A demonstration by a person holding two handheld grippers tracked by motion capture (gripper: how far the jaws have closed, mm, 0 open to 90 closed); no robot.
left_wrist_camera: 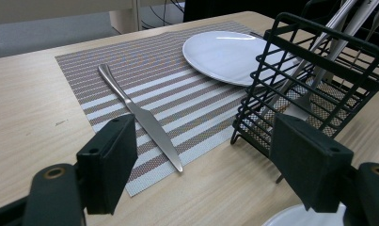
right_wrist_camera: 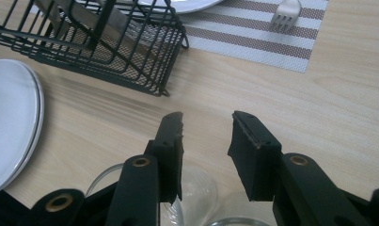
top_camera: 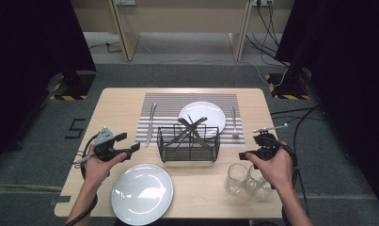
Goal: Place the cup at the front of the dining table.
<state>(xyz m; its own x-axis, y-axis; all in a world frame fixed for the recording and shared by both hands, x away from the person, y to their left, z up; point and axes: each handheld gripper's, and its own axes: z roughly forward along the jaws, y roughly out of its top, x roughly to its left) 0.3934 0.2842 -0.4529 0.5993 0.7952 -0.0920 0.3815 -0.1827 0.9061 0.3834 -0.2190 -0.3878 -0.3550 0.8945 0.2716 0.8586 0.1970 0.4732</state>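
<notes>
A striped placemat (top_camera: 168, 104) lies at the table's far middle with a white plate (top_camera: 210, 113), a knife (top_camera: 151, 123) at its left and a fork (top_camera: 234, 123) at its right. A black wire basket (top_camera: 189, 142) with several pieces of cutlery stands in front of the mat. My left gripper (top_camera: 129, 143) hovers open left of the basket, facing the knife (left_wrist_camera: 140, 116) and basket (left_wrist_camera: 314, 70). My right gripper (top_camera: 249, 147) is open above two clear glasses (top_camera: 243, 178), with one glass (right_wrist_camera: 187, 197) showing under its jaws.
A second white plate (top_camera: 141, 193) sits at the near edge between my hands, also at the left of the right gripper view as the plate (right_wrist_camera: 11, 117). Bare wood lies at the table's left side (top_camera: 107, 113). Cables and dark stands surround the table on the floor.
</notes>
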